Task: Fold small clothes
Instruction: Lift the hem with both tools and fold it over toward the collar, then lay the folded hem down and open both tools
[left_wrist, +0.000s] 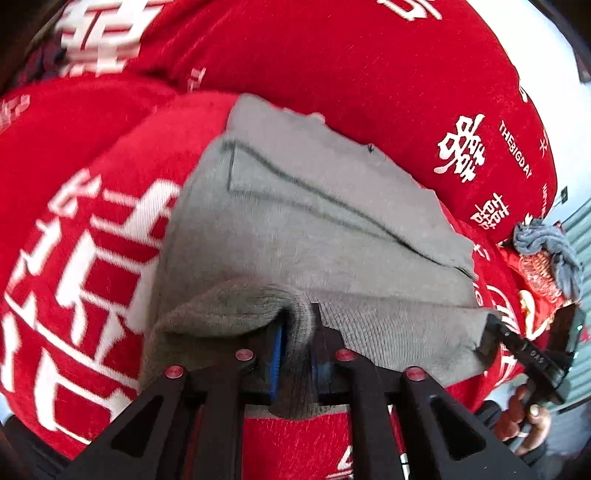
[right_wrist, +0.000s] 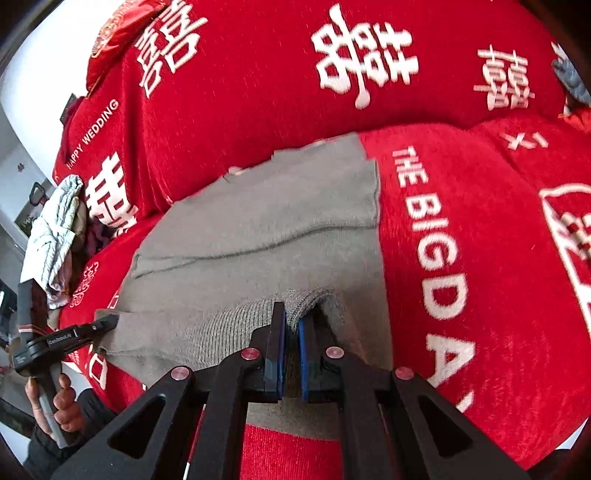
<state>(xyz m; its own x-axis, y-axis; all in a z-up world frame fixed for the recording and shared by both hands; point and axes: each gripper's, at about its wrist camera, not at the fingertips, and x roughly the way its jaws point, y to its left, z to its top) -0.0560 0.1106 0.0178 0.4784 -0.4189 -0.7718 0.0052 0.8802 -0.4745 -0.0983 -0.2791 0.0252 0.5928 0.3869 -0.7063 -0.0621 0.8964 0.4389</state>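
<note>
- The left tongs (left_wrist: 295, 332) are pinched nearly closed on a raised fold of the small grey knitted garment (left_wrist: 314, 206), gripping its near ribbed edge at the left corner; grey knit bulges up between the blue pads.
- The right tongs (right_wrist: 291, 325) are likewise clamped on the same ribbed edge, at the opposite near corner, with a hump of cloth caught between the blue-lined jaws.
- Holding both near corners at once looks meant to keep the hem taut and level, so the edge can be carried over the rest of the garment in one even fold.
- The garment lies flat on the red plush cover with white lettering and characters (right_wrist: 461, 221); its far part rests spread out, with a dark seam line running across it.
- A crumpled pale striped cloth (right_wrist: 55, 236) lies well apart at the left edge, and a bunched grey-blue cloth (left_wrist: 550, 254) sits off to the right in the left wrist view; probably other items waiting.
- What the red cover lies on is hidden; whether a tabletop, bed or sofa, I cannot tell.
- The garment's type is unclear: its far edge is blurred, and the tongs cover the near hem.
</note>
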